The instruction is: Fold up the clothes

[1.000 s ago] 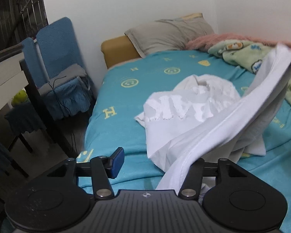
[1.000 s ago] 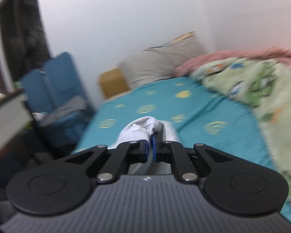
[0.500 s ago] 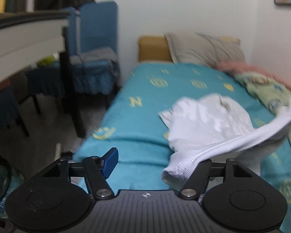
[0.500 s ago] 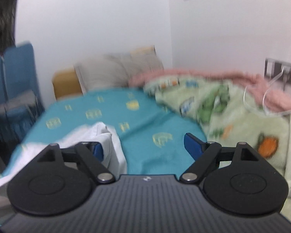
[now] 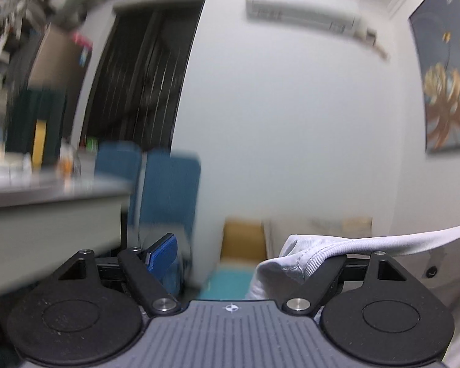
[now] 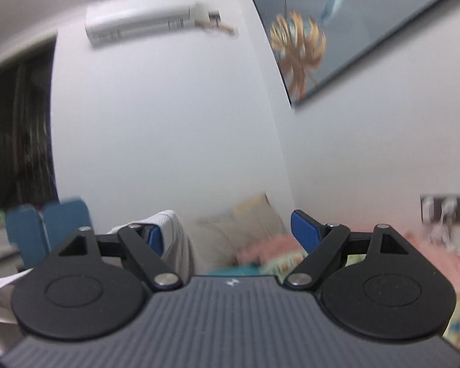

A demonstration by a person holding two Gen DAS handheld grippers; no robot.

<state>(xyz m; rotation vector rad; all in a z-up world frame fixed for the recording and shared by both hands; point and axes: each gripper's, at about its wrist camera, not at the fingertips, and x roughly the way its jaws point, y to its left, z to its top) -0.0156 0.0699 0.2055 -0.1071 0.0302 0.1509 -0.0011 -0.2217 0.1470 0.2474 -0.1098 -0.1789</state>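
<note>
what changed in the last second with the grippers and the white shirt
Both grippers swung upward: the views went from the bed to the wall, air conditioner and painting. The right gripper, shut on the white shirt a second ago, has opened, and the cloth now drapes over one finger. The left gripper stayed open, with the shirt's hem still hooked over one finger. The shirt stretches between them as before.

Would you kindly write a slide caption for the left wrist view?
Left gripper open and raised toward the wall, a white garment draped over its right finger, blue chairs blurred behind.
</note>
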